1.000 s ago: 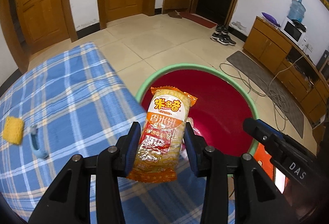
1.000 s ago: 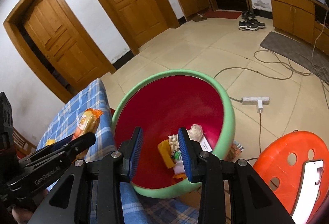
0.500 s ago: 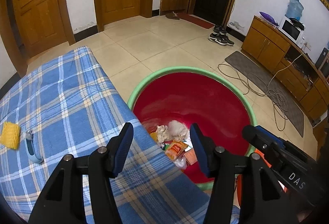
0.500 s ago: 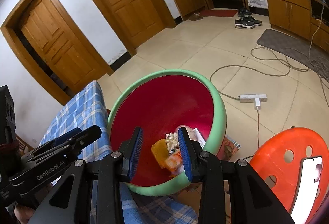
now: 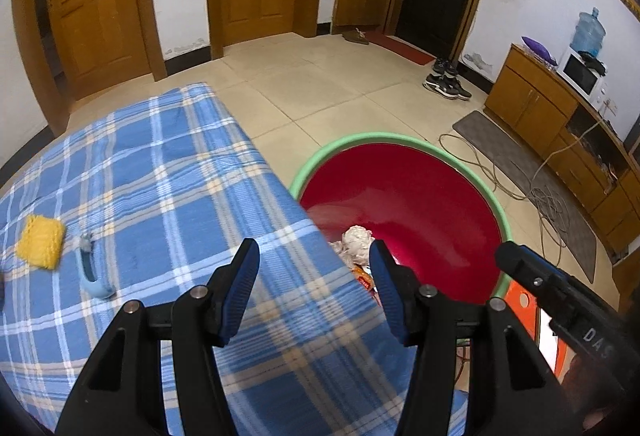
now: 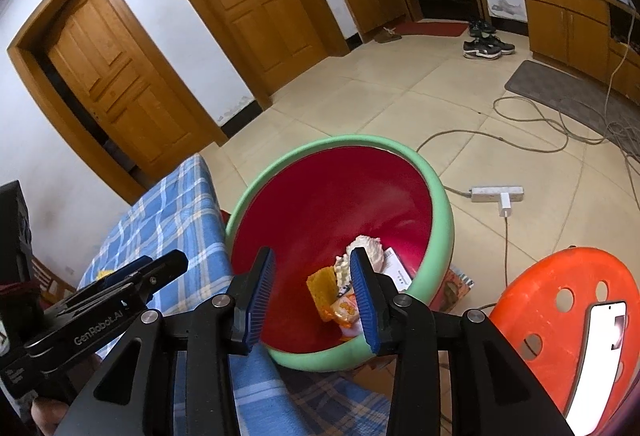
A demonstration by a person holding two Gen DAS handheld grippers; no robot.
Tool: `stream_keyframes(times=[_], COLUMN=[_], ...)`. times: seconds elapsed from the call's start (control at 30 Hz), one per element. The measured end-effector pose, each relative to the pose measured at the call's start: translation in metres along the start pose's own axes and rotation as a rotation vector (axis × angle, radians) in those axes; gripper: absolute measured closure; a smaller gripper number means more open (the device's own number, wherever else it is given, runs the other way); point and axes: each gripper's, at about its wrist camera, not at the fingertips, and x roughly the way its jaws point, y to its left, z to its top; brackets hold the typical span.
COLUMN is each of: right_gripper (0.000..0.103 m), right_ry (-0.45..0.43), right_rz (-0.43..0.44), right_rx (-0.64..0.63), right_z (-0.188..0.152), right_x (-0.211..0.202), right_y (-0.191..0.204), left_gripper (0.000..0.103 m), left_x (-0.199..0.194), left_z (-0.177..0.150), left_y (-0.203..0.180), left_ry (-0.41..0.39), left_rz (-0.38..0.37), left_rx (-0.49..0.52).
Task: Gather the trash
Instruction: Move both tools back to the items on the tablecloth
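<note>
A red basin with a green rim [image 5: 502, 212] [image 6: 442, 196] stands on the floor beside the table. In its bottom lie crumpled tissue [image 5: 356, 238] [image 6: 366, 248], an orange snack packet [image 5: 364, 276] [image 6: 345, 307], a yellow-orange wrapper [image 6: 322, 286] and white paper [image 6: 396, 268]. My left gripper [image 5: 314, 276] hangs open and empty over the edge of the blue plaid cloth [image 5: 168, 196]. My right gripper [image 6: 312, 276] is above the basin's near side. Its jaws are opening slightly, with nothing between them.
A yellow sponge [image 5: 40, 248] and a small blue item [image 5: 91, 274] lie on the cloth at the left. An orange stool [image 6: 560, 300] with a phone [image 6: 600, 348] on it stands right of the basin. Cables and a power strip [image 6: 496, 192] lie on the floor.
My left gripper let go of the snack packet, which dropped into the basin, then drew back over the cloth with its jaws wide. The right gripper stayed in place, its jaws a little wider.
</note>
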Motion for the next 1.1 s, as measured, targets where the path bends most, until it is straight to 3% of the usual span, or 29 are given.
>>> stream_keyframes(times=[0.43, 1.1], right_gripper=[0.052, 0.044], right_ry=[-0.009, 0.04], right_rz=[0.02, 0.026], right_rx=[-0.032, -0.092], right_z=[-0.004, -0.013], right_x=[-0.007, 0.005], right_y=[0.023, 0.055], left_gripper=[0.044, 0.043], left_x=[-0.018, -0.013], left_z=[-0.004, -0.009], left_y=[0.051, 0.184], left_ry=[-0.018, 0.006], left_rz=[0.098, 0.346], left_rx=[-0.071, -0.187])
